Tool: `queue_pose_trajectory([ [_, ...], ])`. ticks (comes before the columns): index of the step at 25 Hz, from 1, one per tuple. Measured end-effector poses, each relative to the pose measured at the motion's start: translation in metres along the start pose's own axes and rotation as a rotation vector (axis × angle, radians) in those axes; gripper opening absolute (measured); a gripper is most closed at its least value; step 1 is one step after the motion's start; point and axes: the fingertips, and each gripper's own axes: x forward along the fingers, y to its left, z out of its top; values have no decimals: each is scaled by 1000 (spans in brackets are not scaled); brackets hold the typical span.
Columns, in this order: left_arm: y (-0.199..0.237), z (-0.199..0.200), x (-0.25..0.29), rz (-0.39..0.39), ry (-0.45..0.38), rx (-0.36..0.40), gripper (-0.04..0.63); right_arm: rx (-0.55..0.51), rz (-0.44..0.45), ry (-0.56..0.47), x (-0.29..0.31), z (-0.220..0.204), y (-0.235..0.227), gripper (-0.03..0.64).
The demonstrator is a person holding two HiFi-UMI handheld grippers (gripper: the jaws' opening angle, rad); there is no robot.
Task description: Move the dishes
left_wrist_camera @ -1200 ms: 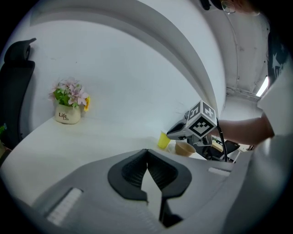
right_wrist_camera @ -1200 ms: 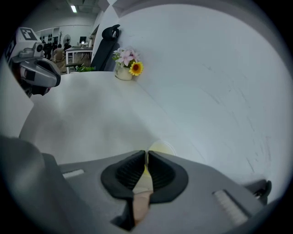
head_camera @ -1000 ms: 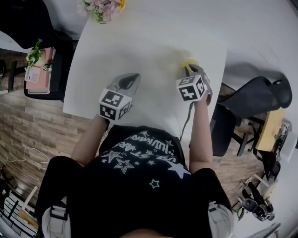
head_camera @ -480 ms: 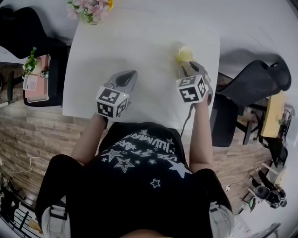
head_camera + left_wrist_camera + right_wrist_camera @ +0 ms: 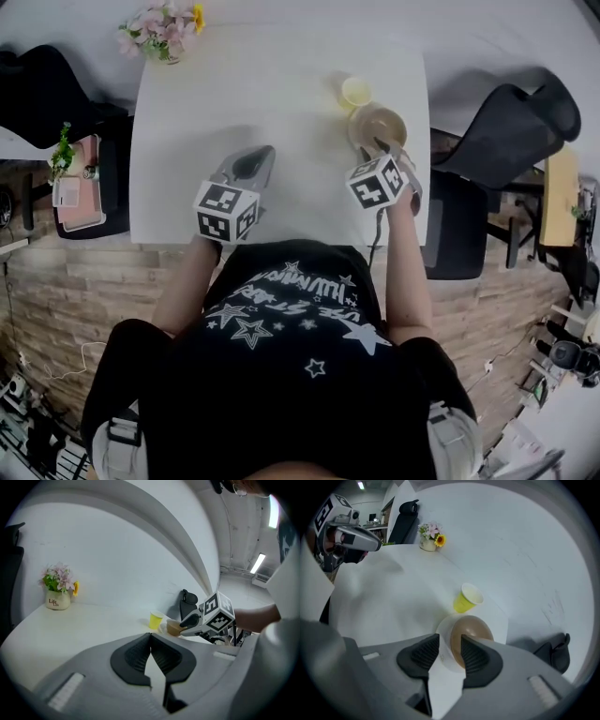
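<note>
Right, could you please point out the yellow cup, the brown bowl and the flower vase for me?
yellow cup (image 5: pixel 465 600), right gripper view, on its side wall.
brown bowl (image 5: pixel 474 629), right gripper view, on its brown middle.
flower vase (image 5: pixel 58 601), left gripper view, on its white front.

A white bench (image 5: pixel 281 122) is seen from above, its top plain and pale. A small pot of flowers (image 5: pixel 159 37) is set at its 11 o'clock corner. A yellow cup (image 5: pixel 356 91) is stood at about 1 o'clock. Just beside the cup, toward 2 o'clock, a white plate (image 5: pixel 444 632) is laid near the bench's right edge.
</note>
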Motion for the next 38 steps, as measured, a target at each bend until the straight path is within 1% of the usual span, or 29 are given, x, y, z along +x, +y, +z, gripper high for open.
queue_pose_trajectory([
  [2, -4, -2, -1, -4, 3, 5, 11, -11, -12, 13, 3, -7, -1, 150],
  [7, -8, -8, -2, -11, 21, 18, 11, -91, -52, 58, 15, -19, -3, 117],
  [9, -7, -9, -3, -11, 24, 20, 11, -108, -55, 66, 19, -22, -2, 102],
  [14, -6, -10, -5, -5, 27, 16, 11, -127, -57, 73, 23, -20, -2, 31],
  [19, -14, -7, -2, 1, 32, 28, 11, -113, -73, 51, 19, -20, -12, 20],
  [26, -27, -1, 3, 53, 33, 25, 11, -92, -82, -20, 4, -18, -38, 20],
  [32, -40, 5, 14, 117, 25, 0, 11, -128, -88, -60, 9, -21, -71, 20],
  [38, -48, 14, 25, 183, 5, -30, 11, -170, -92, -73, 24, -23, -103, 20],
])
